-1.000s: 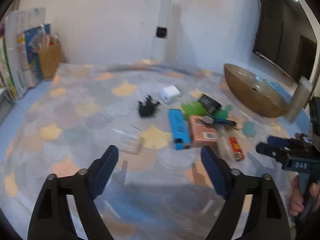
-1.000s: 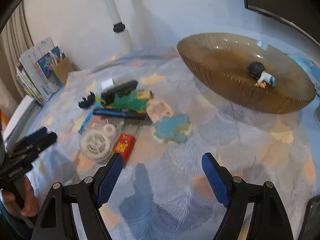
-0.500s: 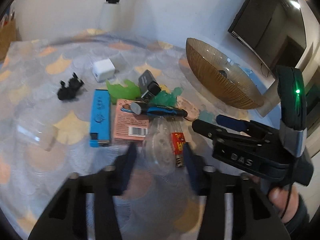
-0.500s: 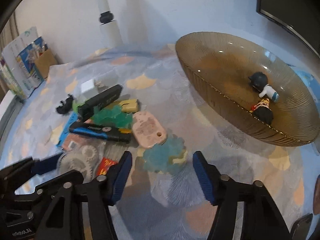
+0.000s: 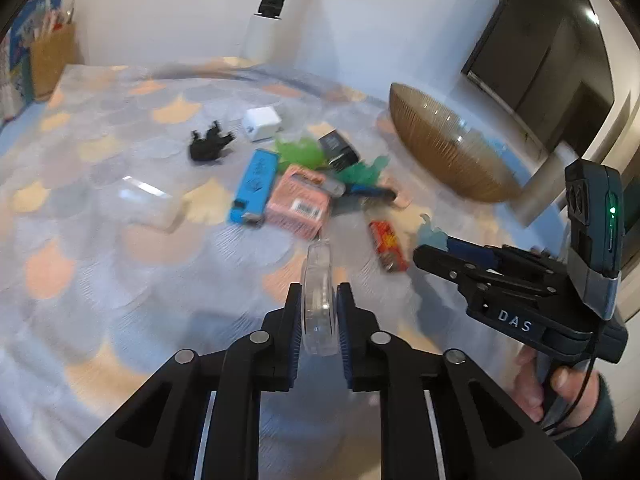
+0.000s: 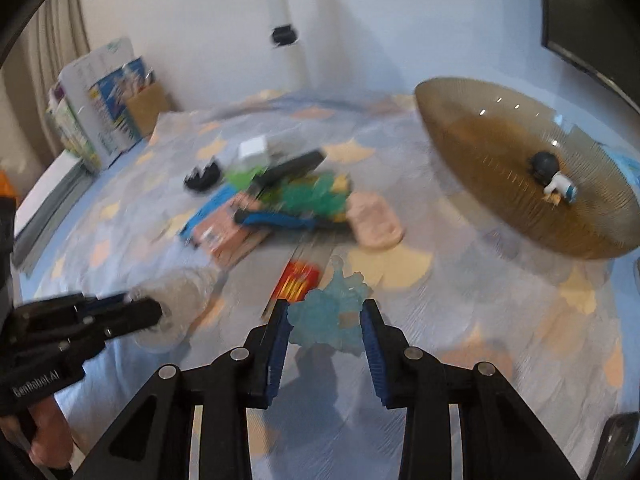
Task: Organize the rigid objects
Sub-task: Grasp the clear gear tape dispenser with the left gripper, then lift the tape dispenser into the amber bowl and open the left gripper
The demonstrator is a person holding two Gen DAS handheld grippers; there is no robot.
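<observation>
Here, a clear plastic disc (image 5: 318,292) stood on edge between the pads of the left gripper (image 5: 319,322), which was clenched tight on it just above the scallop-patterned cloth (image 5: 100,240). Beside it, a pale blue jagged piece (image 6: 326,314) lay between the fingers of the right gripper (image 6: 325,334), whose jaws were closing around it; blur hid whether the pads were yet pressing on it. Just beyond lay a red lighter (image 5: 387,245), then a heap with a pink card (image 5: 298,206), a blue box (image 5: 254,188), green pieces (image 5: 300,152) and a black-and-blue pen (image 6: 280,220). Farther off sat a white cube (image 5: 262,123) and a black figure (image 5: 208,147). To the right rested an amber ribbed bowl (image 6: 500,184) with a small toy figure (image 6: 554,178) inside.
</observation>
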